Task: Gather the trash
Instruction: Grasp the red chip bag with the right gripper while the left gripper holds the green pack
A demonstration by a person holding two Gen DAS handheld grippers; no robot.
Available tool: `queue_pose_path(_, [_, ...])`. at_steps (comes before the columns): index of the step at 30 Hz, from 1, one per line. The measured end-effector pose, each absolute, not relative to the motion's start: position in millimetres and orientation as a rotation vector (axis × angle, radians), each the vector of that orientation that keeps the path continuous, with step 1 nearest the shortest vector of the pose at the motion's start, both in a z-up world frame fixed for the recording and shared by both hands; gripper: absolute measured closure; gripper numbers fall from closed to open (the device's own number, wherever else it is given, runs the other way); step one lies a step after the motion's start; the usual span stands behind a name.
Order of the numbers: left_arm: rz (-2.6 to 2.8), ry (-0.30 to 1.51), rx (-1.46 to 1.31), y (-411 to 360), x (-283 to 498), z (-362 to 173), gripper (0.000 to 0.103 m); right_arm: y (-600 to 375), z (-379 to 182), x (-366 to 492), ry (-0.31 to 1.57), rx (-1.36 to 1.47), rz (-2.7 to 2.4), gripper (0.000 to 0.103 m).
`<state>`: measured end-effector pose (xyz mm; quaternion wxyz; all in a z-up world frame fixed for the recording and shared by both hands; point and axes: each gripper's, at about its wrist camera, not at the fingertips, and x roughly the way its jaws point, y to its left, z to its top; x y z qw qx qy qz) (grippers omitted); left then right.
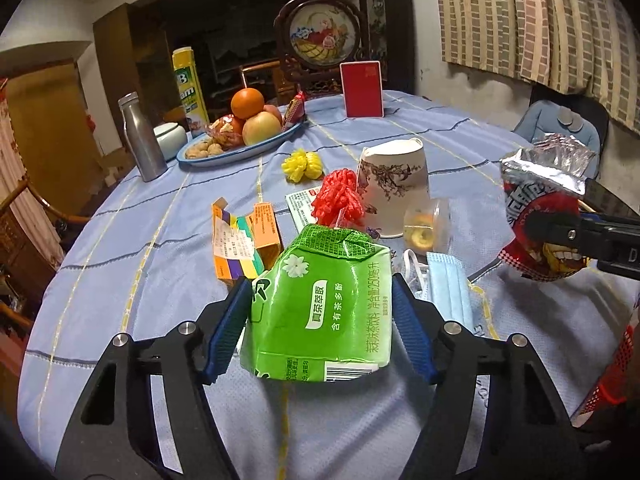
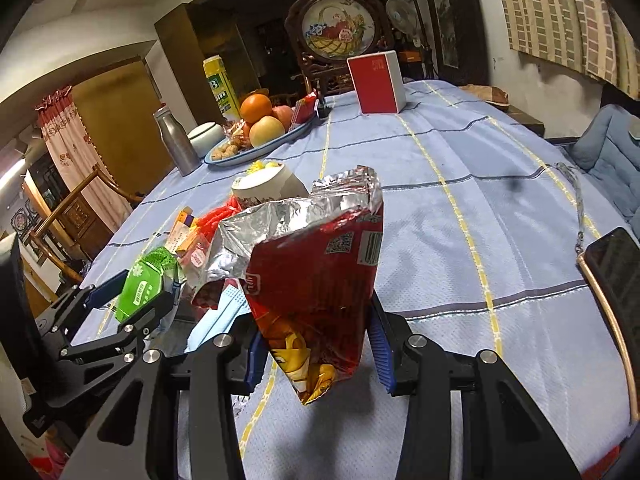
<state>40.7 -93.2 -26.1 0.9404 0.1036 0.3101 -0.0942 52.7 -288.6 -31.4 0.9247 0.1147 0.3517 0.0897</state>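
Straddling the light, crushable green drink carton with left gripper pads at its flat sides, right gripper pinching a crinkly snack bag.

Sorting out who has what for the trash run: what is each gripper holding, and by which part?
The right gripper holds the snack bag by its lower half. The left gripper has the green carton between its fingers, at the sides; contact unclear.

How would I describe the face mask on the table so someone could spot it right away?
Start at the round table under the blue checked tablecloth, then find the upturned paper cup with the branch drawing. On the cloth in front of it, beside the green drink carton, lies the face mask. It is the only flat, pale blue, pleated piece, with white ear loops.
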Motion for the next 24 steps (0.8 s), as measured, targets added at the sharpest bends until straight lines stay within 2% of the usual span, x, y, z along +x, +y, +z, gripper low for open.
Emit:
queue_pose_path(9, [-0.289,0.594,0.054,-72,21,11,0.038,-300,-10,19,0.649,0.239,0.182,0.059])
queue_pose_path(14, [-0.338,0.632,0.040,-74,16,6,0.037,-306,-8,2,0.628,0.249,0.186,0.058])
queue_pose_path(16, [-0.367,0.657,0.035,-79,15,1,0.026,-307,-9,-2,0.629,0.247,0.186,0.057])
queue_pose_path(18, [-0.352,0.666,0.060,-86,15,-7,0.019,-310,-10,-5,0.632,0.246,0.191,0.057])
queue_pose_path(24, [-0.311,0.747,0.056,-85,36,-32,0.016,-316,-16,-3,0.640,0.264,0.197,0.056])
